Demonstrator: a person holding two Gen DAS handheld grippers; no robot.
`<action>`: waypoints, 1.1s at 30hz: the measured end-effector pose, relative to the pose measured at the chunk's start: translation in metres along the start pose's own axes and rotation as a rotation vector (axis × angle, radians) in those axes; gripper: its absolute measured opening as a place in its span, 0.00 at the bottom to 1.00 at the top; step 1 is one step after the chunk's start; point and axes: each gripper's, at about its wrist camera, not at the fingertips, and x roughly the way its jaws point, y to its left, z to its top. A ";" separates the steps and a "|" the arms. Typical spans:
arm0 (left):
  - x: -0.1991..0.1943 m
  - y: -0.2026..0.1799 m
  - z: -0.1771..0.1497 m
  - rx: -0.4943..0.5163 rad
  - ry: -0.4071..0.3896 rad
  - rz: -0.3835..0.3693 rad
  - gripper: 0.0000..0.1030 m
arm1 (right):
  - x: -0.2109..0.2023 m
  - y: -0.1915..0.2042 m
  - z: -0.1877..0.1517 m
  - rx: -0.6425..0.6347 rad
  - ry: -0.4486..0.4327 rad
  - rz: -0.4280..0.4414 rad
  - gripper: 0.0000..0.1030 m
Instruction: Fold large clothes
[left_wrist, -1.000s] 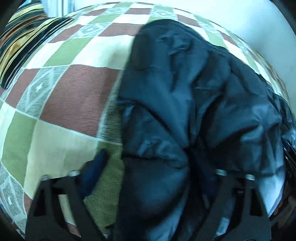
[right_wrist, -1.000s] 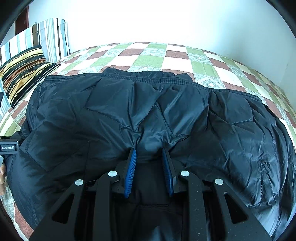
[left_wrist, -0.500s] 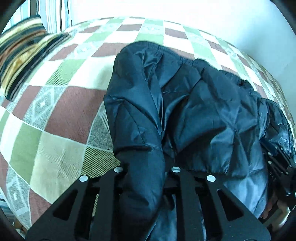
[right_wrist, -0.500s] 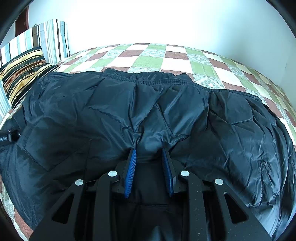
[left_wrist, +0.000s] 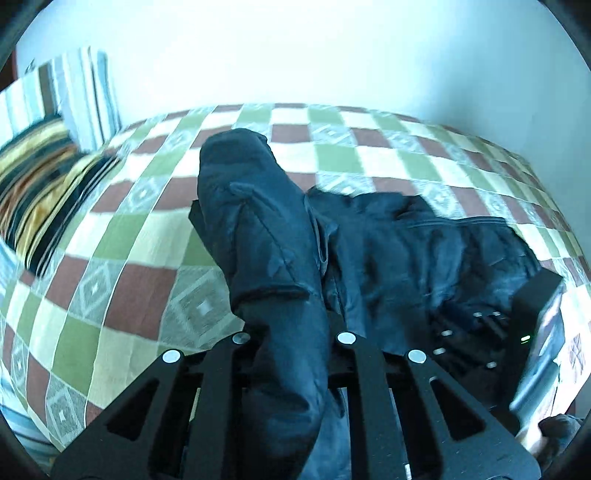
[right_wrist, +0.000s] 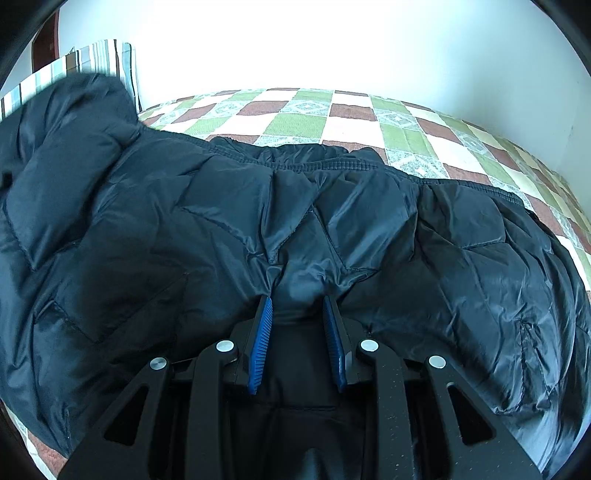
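Observation:
A dark navy quilted jacket (right_wrist: 332, 229) lies spread on a checked bedspread (right_wrist: 306, 118). My right gripper (right_wrist: 298, 306) is shut on a fold of the jacket near its middle, low on the bed. My left gripper (left_wrist: 291, 332) is shut on the jacket's sleeve (left_wrist: 258, 221), which is raised and drapes over the fingers, hiding the pads. The lifted sleeve also shows at the left of the right wrist view (right_wrist: 70, 147). The right gripper's body shows at the right of the left wrist view (left_wrist: 491, 332).
Striped pillows (left_wrist: 48, 140) lie at the head of the bed on the left. A white wall (right_wrist: 332, 48) runs behind the bed. The checked bedspread (left_wrist: 110, 295) lies bare to the left of the jacket.
My left gripper closed on the sleeve and lifted it up off the bed, swinging toward the jacket body. My right gripper stayed put, holding its fold.

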 end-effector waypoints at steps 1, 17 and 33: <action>0.003 -0.012 0.003 0.013 -0.004 0.000 0.12 | -0.002 -0.002 0.001 0.003 -0.001 0.003 0.28; -0.029 -0.123 0.017 0.189 -0.087 0.027 0.12 | -0.078 -0.098 -0.006 0.112 -0.082 -0.072 0.29; -0.003 -0.266 -0.006 0.379 -0.076 -0.011 0.12 | -0.108 -0.203 -0.051 0.241 -0.040 -0.177 0.29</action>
